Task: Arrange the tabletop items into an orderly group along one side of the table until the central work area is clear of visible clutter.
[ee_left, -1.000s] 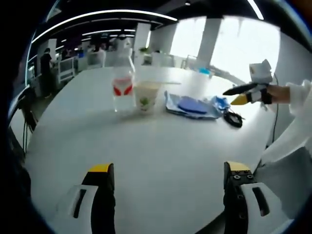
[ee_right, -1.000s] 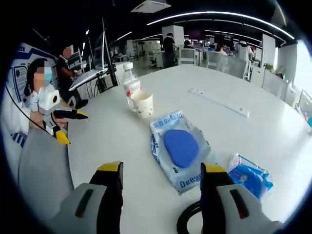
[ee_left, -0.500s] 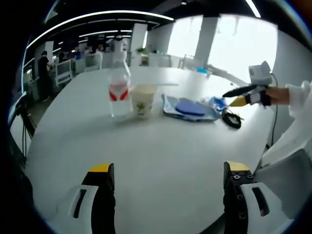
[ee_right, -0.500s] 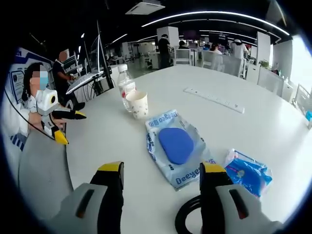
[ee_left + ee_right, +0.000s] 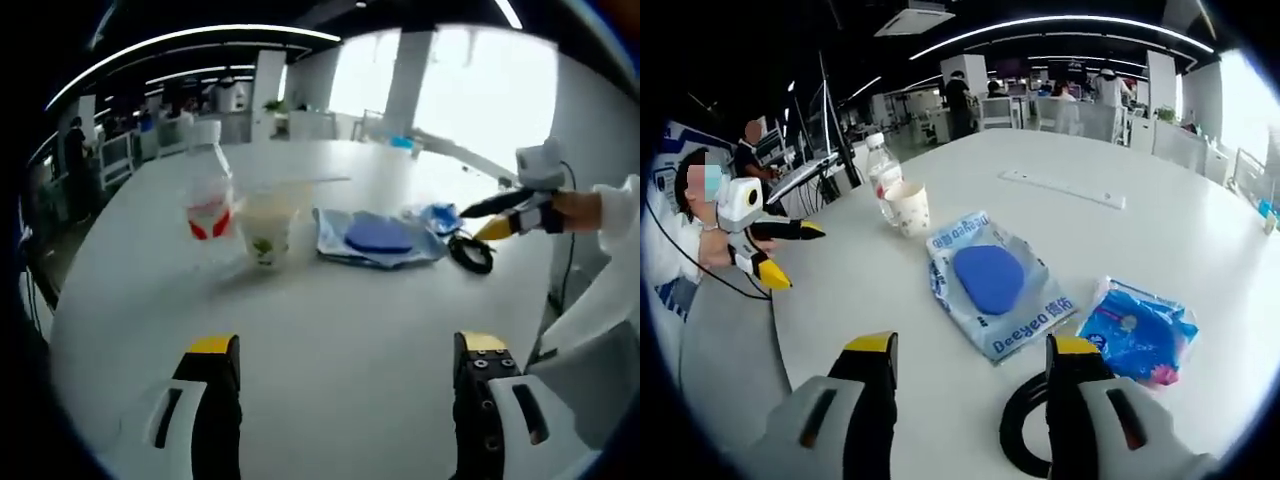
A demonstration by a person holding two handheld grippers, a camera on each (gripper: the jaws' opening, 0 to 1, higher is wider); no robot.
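Currently both grippers hover empty over the white worktop (image 5: pixel 1200 210), the left gripper (image 5: pixel 335 350) and right gripper (image 5: pixel 970 348) with jaws apart. Ahead of the right lies the wet-wipe pack (image 5: pixel 992 282): soft, slippery film, best pinched at an edge. Beside it, the paper cup (image 5: pixel 907 206) looks light and crushable, the water bottle (image 5: pixel 880 176) heavier.

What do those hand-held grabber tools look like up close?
Each gripper, left and right, has two jaws with pale grey bodies, black inner faces and yellow tips. Seen from the right gripper view, the left one tapers to black and yellow points, with a thin black cable. The person wears a white sleeve.
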